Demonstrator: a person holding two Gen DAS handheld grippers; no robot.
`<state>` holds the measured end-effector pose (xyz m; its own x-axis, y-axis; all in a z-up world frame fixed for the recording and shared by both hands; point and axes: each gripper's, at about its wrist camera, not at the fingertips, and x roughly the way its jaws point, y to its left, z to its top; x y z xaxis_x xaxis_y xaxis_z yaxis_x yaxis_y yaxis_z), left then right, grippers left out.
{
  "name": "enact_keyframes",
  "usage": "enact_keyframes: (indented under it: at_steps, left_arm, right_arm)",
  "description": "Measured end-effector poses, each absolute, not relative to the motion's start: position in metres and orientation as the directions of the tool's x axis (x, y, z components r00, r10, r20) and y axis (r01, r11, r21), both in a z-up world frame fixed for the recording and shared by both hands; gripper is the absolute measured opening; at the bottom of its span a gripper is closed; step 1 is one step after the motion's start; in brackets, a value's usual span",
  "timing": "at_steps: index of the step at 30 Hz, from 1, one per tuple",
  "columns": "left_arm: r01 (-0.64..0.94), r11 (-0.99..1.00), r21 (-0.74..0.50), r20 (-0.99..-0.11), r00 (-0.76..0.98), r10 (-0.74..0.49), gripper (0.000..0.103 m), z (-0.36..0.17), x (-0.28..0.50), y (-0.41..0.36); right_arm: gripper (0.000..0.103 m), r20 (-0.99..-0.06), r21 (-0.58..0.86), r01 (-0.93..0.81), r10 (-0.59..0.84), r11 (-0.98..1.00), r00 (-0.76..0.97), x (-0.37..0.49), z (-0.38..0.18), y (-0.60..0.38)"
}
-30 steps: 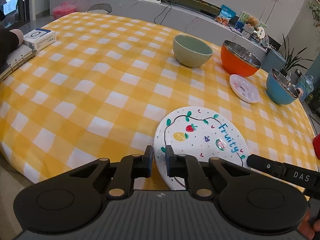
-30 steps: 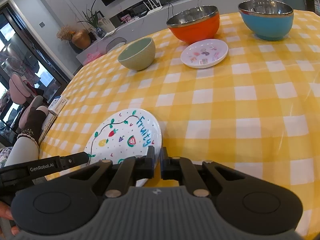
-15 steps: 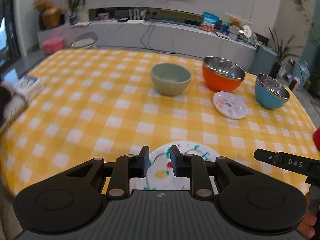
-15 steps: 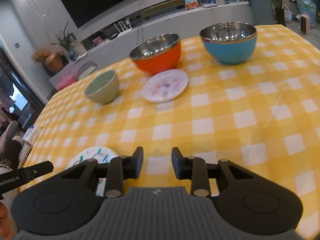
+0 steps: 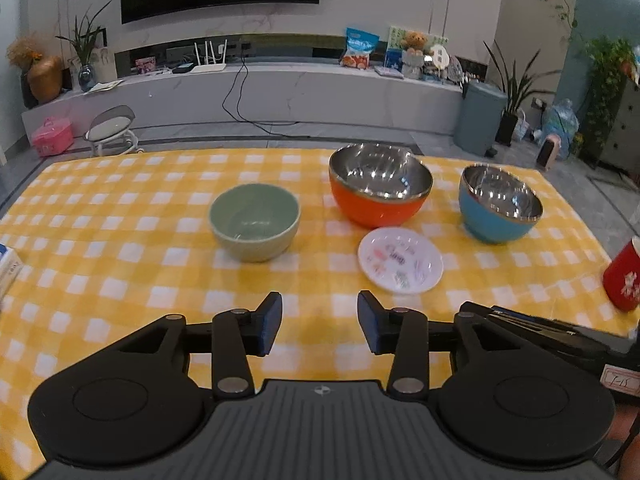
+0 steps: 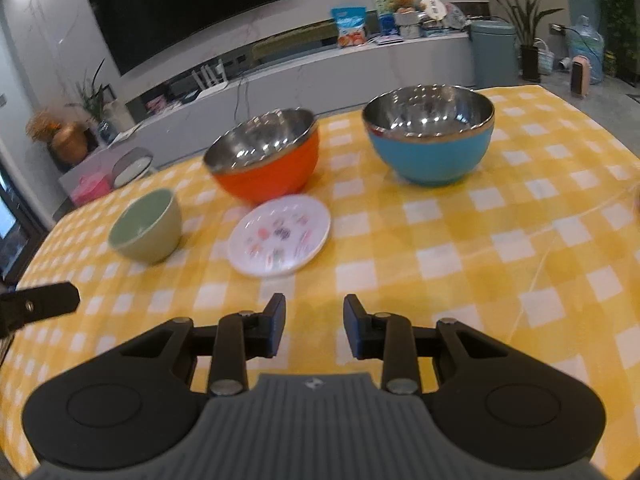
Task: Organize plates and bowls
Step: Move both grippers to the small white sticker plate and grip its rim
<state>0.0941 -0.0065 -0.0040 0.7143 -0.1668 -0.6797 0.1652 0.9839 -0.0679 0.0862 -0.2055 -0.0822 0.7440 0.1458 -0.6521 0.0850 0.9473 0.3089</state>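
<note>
Fingers of the left gripper (image 5: pixel 319 323) stand wide apart with nothing between them, only checked cloth below; its jaws have just been opening. Fingers of the right gripper (image 6: pixel 314 327) stand moderately apart, also empty; they too have parted within the last second and have since held about the same gap.

Containers, all upright on the yellow-and-white checked tablecloth (image 5: pixel 120 248):
- Green ceramic bowl (image 5: pixel 255 221), at the left of the group. Empty.
- Orange bowl (image 5: pixel 380 184) with a steel lining, in the middle. Empty; only reflections inside.
- Blue bowl (image 5: pixel 500 203) with a steel lining, at the right, apart from the others. Empty.
- Small white plate (image 5: pixel 401 260) with small coloured pictures, lying flat just in front of the orange bowl and close to it; whether they touch cannot be told. Nothing rests on it.
- Red cup (image 5: pixel 623 280) with a white pattern, at the right edge of the left wrist view. Contents not visible.

Writing: the print on the small plate is too blurred to read. A small white label on the dark device at the lower right of the left wrist view carries handwriting that cannot be made out with certainty.

Change from the earlier pictures: a second ago both grippers were closed at the rim of a large white plate marked "Fruity", near the table's front edge. That plate is no longer in either view. Both cameras now look further across the table, with the bowls ahead of the fingers.
</note>
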Motion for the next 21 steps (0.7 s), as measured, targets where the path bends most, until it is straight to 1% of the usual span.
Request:
enact_keyframes:
  at_steps: [1, 5, 9, 15, 19, 21]
  left_arm:
    - [0.165, 0.983, -0.080, -0.680, 0.712, -0.174, 0.054, -0.006, 0.098, -0.008]
    - [0.152, 0.982, -0.114, -0.688, 0.701, -0.189, 0.055, -0.015, 0.114, -0.014]
    - [0.154, 0.979, -0.134, -0.673, 0.711, -0.203, 0.056, -0.022, 0.125, -0.021]
    - [0.144, 0.973, -0.181, -0.672, 0.704, -0.229, 0.056, -0.038, 0.148, -0.028]
    - [0.143, 0.973, -0.180, -0.683, 0.694, -0.228, 0.055, -0.051, 0.163, -0.035]
    - [0.141, 0.973, -0.184, -0.690, 0.687, -0.230, 0.055, -0.057, 0.169, -0.038]
  right_arm:
    - [0.033, -0.648, 0.314, 0.094, 0.141, 0.945, 0.749, 0.090, -0.083, -0.208]
    - [0.037, -0.627, 0.325, 0.121, 0.118, 0.938, 0.770, 0.106, -0.084, -0.214]
    - [0.040, -0.603, 0.345, 0.149, 0.097, 0.927, 0.792, 0.120, -0.086, -0.220]
    - [0.040, -0.587, 0.350, 0.169, 0.075, 0.921, 0.806, 0.141, -0.096, -0.226]
    - [0.040, -0.591, 0.351, 0.169, 0.077, 0.921, 0.803, 0.153, -0.105, -0.227]
    - [0.038, -0.594, 0.356, 0.167, 0.085, 0.920, 0.800, 0.157, -0.109, -0.225]
